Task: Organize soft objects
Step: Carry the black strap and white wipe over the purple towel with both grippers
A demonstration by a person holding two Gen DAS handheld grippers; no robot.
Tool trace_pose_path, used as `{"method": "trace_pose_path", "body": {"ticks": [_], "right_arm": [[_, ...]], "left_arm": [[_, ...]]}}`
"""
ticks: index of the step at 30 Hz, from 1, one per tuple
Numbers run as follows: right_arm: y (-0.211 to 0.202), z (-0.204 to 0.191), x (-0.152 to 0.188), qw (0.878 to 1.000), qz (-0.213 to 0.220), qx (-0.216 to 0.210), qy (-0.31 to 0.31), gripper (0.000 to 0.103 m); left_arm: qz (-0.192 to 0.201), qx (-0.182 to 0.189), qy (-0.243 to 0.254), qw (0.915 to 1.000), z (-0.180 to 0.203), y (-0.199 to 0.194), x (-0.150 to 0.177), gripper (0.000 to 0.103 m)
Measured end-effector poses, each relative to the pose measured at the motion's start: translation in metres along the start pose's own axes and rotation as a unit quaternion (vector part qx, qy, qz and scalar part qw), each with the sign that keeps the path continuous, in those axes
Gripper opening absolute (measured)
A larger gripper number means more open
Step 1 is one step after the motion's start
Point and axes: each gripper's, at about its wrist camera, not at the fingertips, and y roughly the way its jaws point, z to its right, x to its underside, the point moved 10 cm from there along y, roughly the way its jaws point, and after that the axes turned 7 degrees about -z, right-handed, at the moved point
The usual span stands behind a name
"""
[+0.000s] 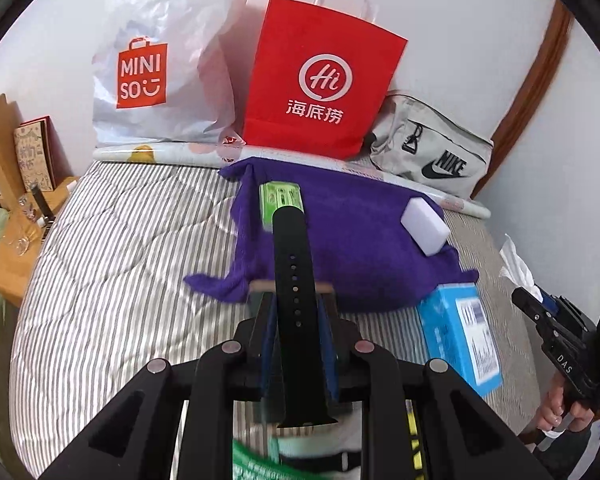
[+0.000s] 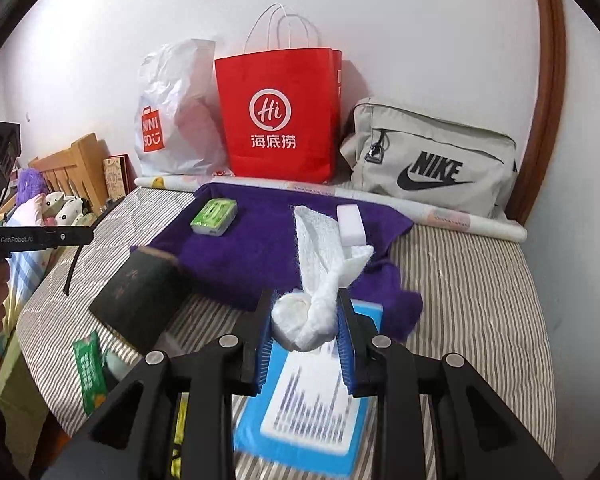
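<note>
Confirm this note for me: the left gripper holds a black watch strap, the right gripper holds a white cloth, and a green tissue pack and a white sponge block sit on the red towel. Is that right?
Not quite: the towel is purple, not red, as the right wrist view shows. The rest stands: the left gripper holds the black watch strap, the right gripper holds the white cloth, and the green tissue pack and white sponge block sit on it.

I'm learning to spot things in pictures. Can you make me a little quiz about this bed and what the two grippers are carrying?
1. True or false: the left gripper holds a black strap.
2. What lies on the purple towel? A) green packet and white sponge B) a shoe C) a cup
3. Fill in: the right gripper holds a white ____.

Key: 1 true; 2 A; 3 cloth.
</note>
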Motion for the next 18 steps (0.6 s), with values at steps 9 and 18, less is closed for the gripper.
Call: {"method": "trace_pose_path", "body": {"ticks": [9, 18], "right_arm": [[0.055, 0.009, -0.038, 1.0, -0.02, -0.006, 0.002, 0.028], [0.109, 0.04, -0.03, 0.997, -0.07, 0.02, 0.011, 0.028]], "left_arm": [[-0.018, 0.011, -0.006, 0.9998, -0.003, 0.036, -0.045, 0.02], [-0.045, 0.025, -0.004, 0.9987, 0.001, 0.084, -0.075, 0.02]]}}
